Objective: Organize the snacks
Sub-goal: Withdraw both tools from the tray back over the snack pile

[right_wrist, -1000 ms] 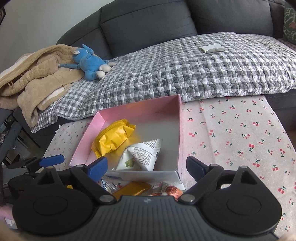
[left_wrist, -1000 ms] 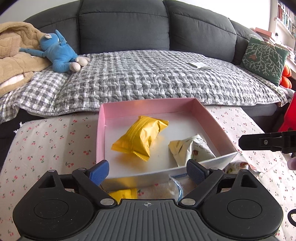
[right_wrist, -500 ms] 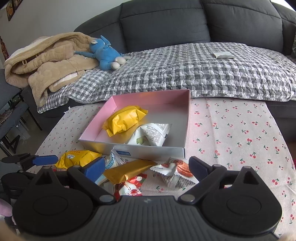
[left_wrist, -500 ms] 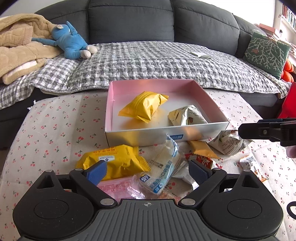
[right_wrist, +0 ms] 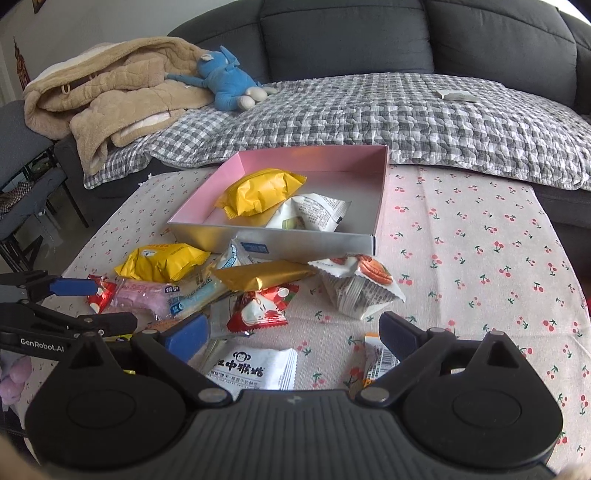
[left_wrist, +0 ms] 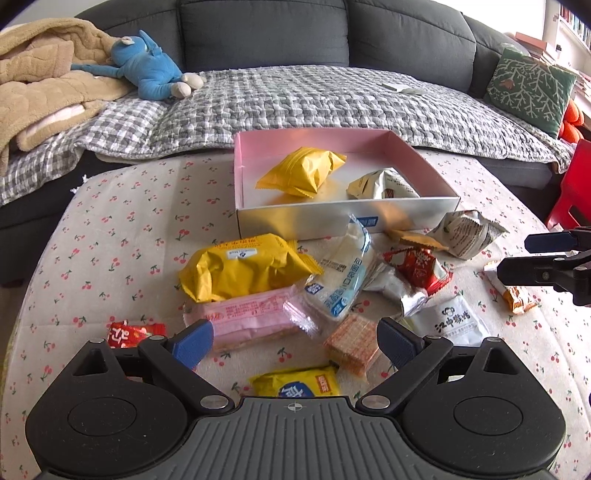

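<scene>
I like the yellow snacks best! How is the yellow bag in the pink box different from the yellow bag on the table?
The yellow bag in the box lies inside the pink box; the yellow bag on the table lies outside, in front of it. The boxed one shows plain yellow wrapper; the table one shows a white label and orange print. The table one overlaps a pink packet; the boxed one does not. Both are puffy, crinkly and sealed.

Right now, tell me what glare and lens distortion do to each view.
Left wrist view: the box front wall reflects yellow from a wrapper, the window blows out top right, the sofa bows. Right wrist view: even light, table edges curve, corners vignette black.
</scene>
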